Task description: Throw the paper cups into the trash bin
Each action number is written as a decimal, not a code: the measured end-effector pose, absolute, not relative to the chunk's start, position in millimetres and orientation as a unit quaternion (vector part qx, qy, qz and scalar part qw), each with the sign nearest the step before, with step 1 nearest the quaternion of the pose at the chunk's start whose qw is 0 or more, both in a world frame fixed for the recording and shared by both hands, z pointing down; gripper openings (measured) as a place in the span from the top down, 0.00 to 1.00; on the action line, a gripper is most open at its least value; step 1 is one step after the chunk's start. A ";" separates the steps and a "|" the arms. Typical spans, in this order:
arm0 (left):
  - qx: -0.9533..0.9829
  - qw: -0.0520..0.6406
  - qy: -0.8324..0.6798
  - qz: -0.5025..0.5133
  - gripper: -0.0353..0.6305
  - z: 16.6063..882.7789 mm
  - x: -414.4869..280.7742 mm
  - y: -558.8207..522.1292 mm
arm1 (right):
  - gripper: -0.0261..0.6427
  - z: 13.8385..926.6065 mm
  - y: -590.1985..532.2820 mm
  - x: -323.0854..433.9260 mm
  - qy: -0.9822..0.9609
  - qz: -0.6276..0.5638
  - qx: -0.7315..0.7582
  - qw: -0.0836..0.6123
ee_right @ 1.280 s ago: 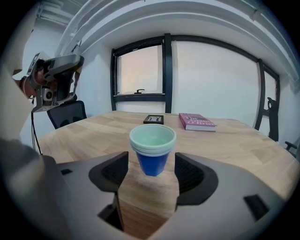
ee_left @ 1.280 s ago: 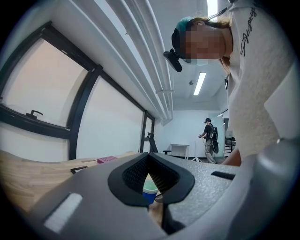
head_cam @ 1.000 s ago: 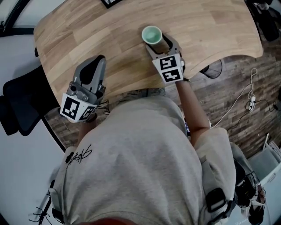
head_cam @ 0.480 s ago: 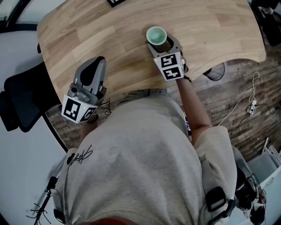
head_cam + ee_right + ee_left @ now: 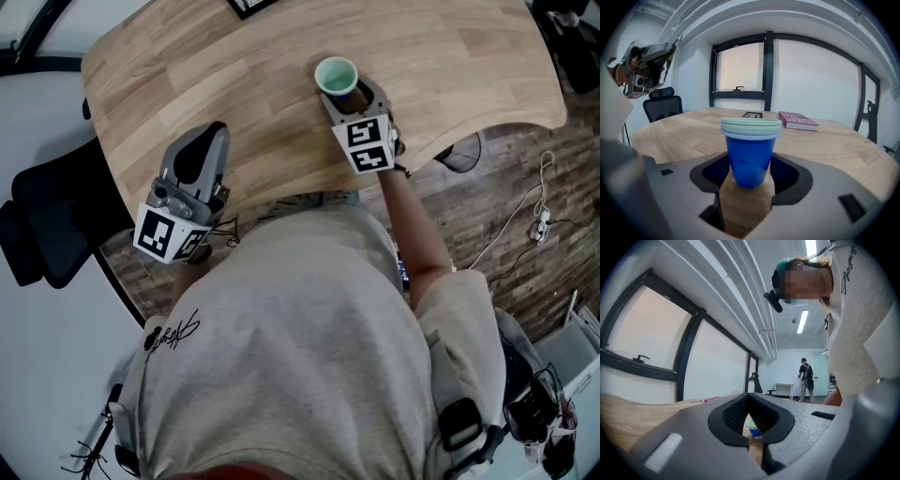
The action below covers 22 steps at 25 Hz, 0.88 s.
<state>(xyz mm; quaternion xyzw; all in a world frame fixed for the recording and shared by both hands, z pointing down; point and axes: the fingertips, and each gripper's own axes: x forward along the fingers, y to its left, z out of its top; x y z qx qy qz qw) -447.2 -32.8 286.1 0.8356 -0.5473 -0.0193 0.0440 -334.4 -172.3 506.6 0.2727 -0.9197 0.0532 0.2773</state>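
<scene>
Grab step on the cup job. My right gripper point(image 5: 749, 187) is down on the wooden table point(image 5: 234, 75) with the stack of paper cups point(image 5: 750, 150) standing upright right between its fingers, out at about 1 o'clock from me. The fingers are spread, one on each side of the blue wall and very close to it, but I can't see any squeeze.

My left gripper point(image 5: 199, 150) is parked near the table edge at roughly 11 o'clock, fingers pressed nearly together with nothing in them.

Next move as I see it: close gently so the stack doesn't crumple or tip, lift, then find the trash bin, which isn't in any view.
</scene>
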 end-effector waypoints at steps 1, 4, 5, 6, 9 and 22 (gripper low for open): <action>0.837 0.043 -0.545 -0.020 0.94 285.3 -446.9 -33.3 | 0.55 505.0 -171.3 -332.8 -0.919 0.049 0.277 0.276; 0.843 0.042 -0.536 -0.020 0.94 282.5 -444.1 -34.7 | 0.56 497.8 -167.1 -326.6 -0.918 0.037 0.286 0.272; 0.846 0.041 -0.531 -0.020 0.94 281.3 -442.2 -35.9 | 0.56 494.8 -166.0 -323.9 -0.917 0.035 0.290 0.270; 0.849 0.040 -0.526 -0.020 0.94 280.1 -440.2 -37.6 | 0.56 491.7 -165.3 -321.1 -0.917 0.034 0.296 0.267; 0.861 0.035 -0.507 -0.022 0.94 276.7 -434.1 -42.6 | 0.56 481.2 -163.9 -313.0 -0.913 0.030 0.315 0.257; 0.907 0.019 -0.419 -0.032 0.94 270.5 -407.9 -49.4 | 0.56 428.3 -143.7 -280.4 -0.895 0.023 0.396 0.203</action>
